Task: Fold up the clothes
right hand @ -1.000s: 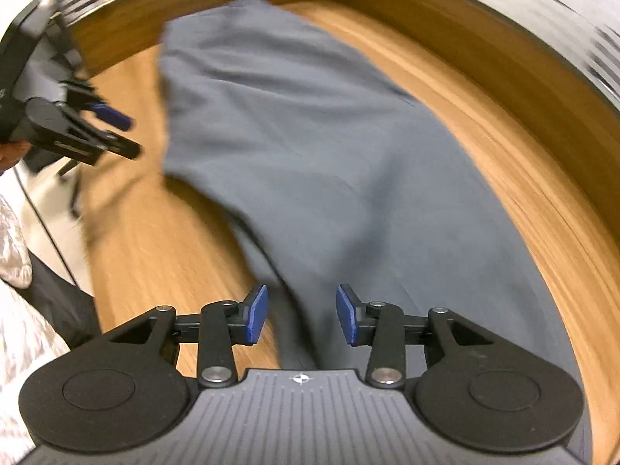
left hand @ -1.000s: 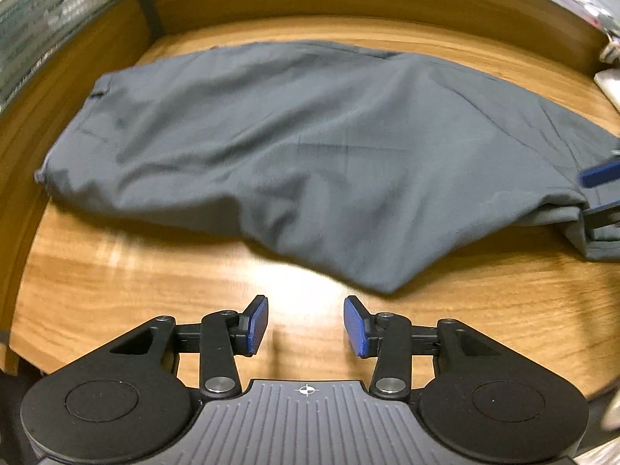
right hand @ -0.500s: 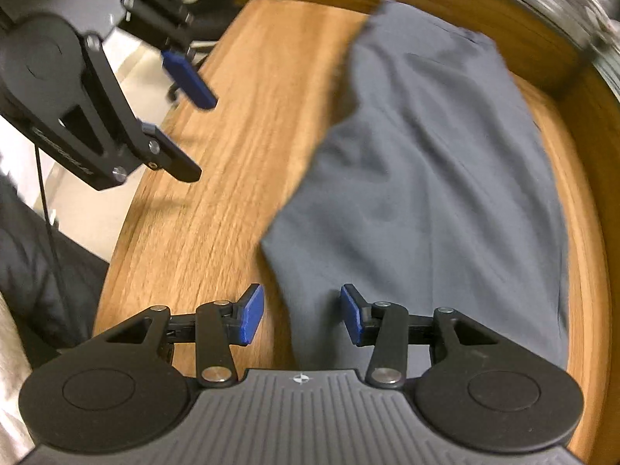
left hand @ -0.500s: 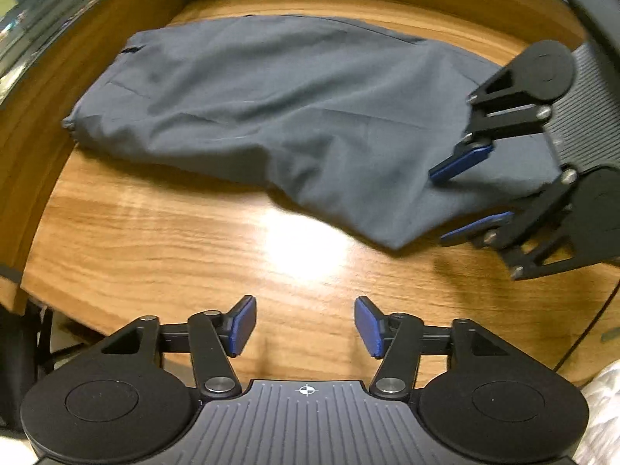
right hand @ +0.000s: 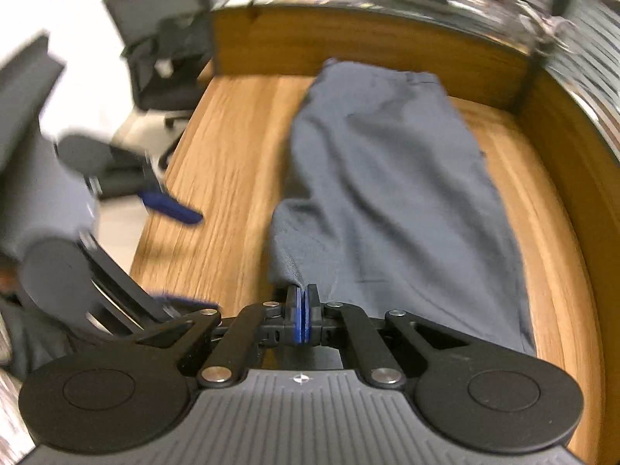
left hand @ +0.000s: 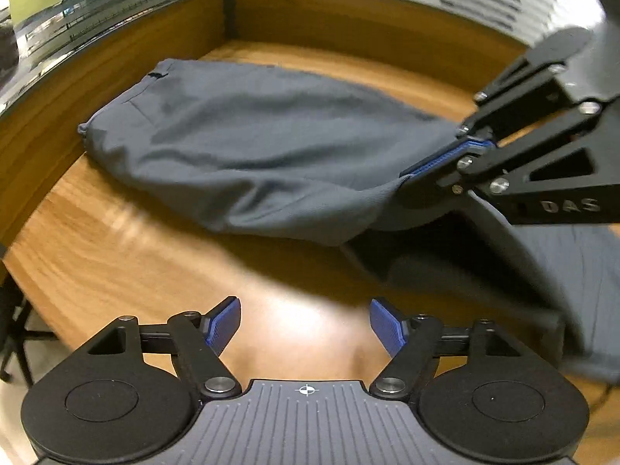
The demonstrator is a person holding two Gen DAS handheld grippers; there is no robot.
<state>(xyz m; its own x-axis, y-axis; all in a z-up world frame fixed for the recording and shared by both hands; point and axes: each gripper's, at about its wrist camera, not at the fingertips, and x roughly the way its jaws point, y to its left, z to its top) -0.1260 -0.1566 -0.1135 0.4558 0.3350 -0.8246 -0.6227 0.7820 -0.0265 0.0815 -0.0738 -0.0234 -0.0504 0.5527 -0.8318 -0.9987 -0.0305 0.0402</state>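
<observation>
Grey trousers (left hand: pixel 263 155) lie lengthwise on a wooden desk (left hand: pixel 116 271), waistband end toward the far partition (left hand: pixel 348 27), the near end raised off the wood. The right gripper (right hand: pixel 302 312) has just closed, its blue pads pinched on a thin bite of the near cloth edge. The left gripper (left hand: pixel 306 327) has just been opening and stands wide over bare wood, nothing between its jaws, short of the cloth.

Risks, as judged: the right grip takes only the edge of the fabric, so a quick pull could slip it free or lift one layer and leave the under layer behind. With a single corner held, the near end would likely swing and twist, giving a skewed fold. The left gripper sits close beside the right one; reaching for the neighbouring corner, it could knock the closed pads or catch a fold of loose cloth instead of the hem.

Edges and room: the partition bounds the desk at the back and along the trousers' far side, leaving little wood there. The open wood strip lies on the near side, up to the desk's front edge, beyond which an office chair (right hand: pixel 162 73) stands clear
</observation>
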